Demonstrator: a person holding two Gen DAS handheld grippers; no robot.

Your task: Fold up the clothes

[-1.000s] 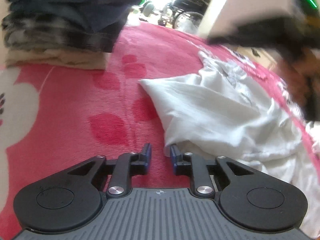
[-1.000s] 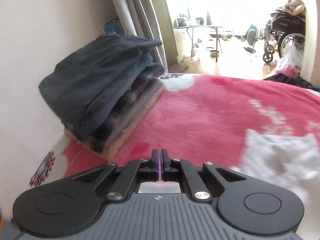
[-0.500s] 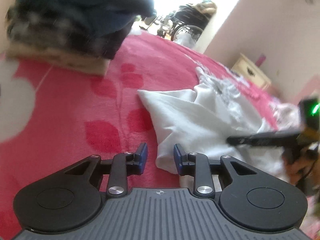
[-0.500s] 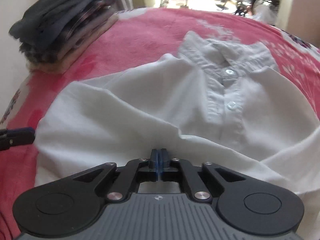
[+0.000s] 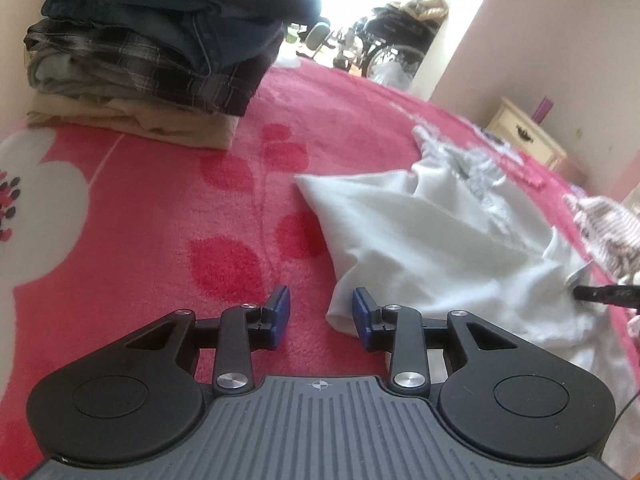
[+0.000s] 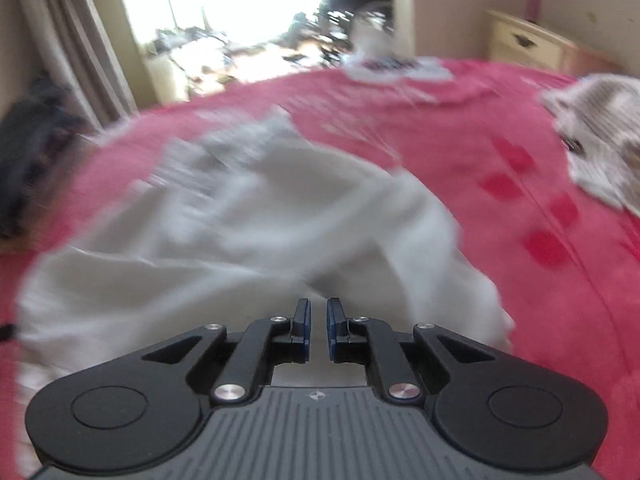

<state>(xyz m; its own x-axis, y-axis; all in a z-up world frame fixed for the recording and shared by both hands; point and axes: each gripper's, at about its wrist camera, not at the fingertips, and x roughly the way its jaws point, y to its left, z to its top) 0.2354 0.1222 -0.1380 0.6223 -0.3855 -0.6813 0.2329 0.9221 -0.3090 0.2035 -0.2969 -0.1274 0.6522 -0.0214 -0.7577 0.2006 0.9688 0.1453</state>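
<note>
A white button shirt (image 5: 432, 240) lies crumpled on the pink floral blanket (image 5: 160, 216). My left gripper (image 5: 321, 312) is open and empty, low over the blanket, with its right finger at the shirt's near corner. In the right wrist view the shirt (image 6: 248, 232) is blurred by motion. My right gripper (image 6: 318, 322) hovers over its near part with a small gap between the jaws and nothing held. Its dark tip (image 5: 600, 295) shows at the shirt's right edge in the left wrist view.
A stack of folded clothes (image 5: 152, 52) stands at the back left against the wall. A grey-striped garment (image 6: 600, 136) lies at the right on the blanket. A cream nightstand (image 5: 524, 136) stands beyond the bed. A doorway with wheelchairs is at the back.
My right gripper swung down from facing the folded stack to the shirt, and its jaws went from shut to slightly open. My left gripper opened wider and stayed by the shirt's corner.
</note>
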